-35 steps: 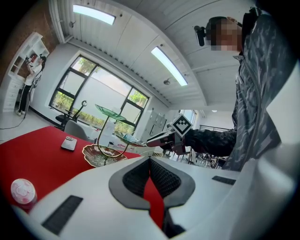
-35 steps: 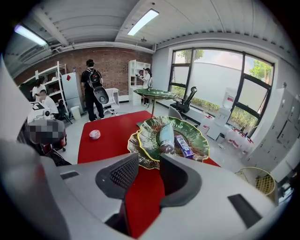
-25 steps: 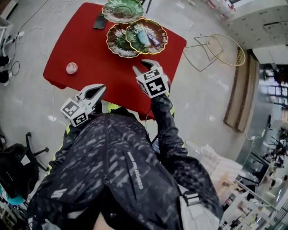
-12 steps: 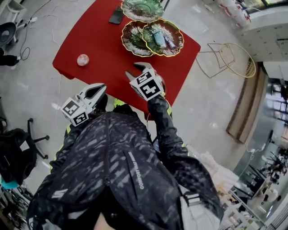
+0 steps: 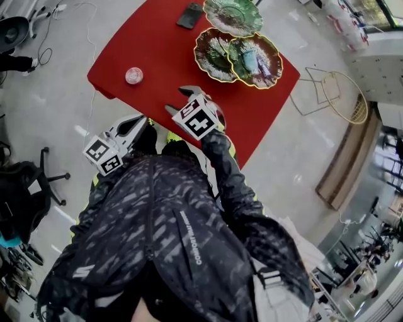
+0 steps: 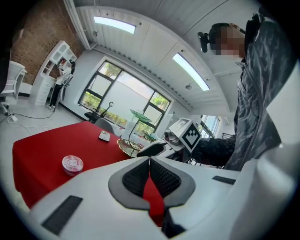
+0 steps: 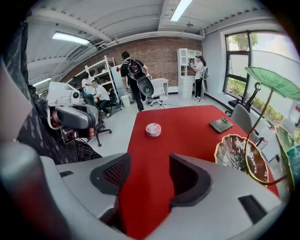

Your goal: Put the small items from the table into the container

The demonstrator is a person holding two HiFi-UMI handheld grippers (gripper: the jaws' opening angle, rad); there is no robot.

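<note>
One round tin [image 5: 134,75] on red table [image 5: 170,50]; right tongs [image 5: 178,99] opening, empty.

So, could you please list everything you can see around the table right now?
table: one, red, in front of the person.
tin: one, pink, round, near the table's left edge.
phone: one, dark, far end of the table.
green dish: one, leaf-shaped, beside the phone.
gold-rimmed dishes: two, dark, overlapping, on the table's right side.
teal item: one, in the right-hand dish.
wire stand: one, yellowish, on the floor to the right.
left gripper: one, white, shut, empty.
right gripper: one, white, jaws opening, nothing between them.
</note>
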